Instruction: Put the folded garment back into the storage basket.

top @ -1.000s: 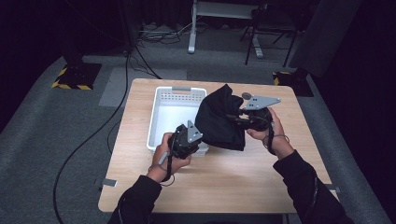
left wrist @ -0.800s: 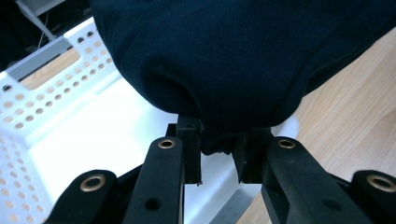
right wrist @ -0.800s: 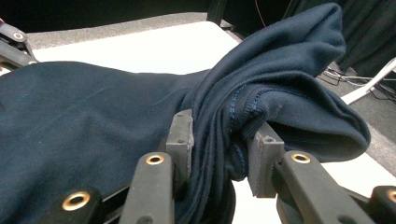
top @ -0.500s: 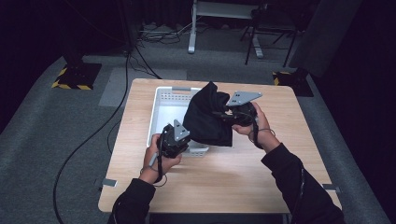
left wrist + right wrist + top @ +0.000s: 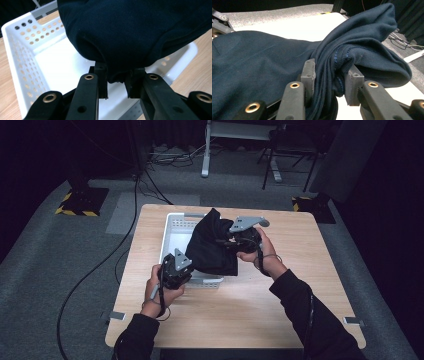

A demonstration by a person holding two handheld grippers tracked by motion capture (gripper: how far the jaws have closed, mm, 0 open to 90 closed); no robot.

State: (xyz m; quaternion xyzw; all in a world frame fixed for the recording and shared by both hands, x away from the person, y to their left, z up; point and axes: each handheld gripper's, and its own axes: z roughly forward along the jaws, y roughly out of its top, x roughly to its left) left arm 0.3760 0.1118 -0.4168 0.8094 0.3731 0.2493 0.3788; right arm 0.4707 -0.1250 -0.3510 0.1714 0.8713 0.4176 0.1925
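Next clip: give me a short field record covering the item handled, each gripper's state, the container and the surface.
item: dark navy garment, bunched and held up between both grippers
left gripper: shut on a fold at the garment's lower edge
right gripper: shut on a thick bunch with a stitched hem
container: white perforated basket, under the garment
surface: wooden table
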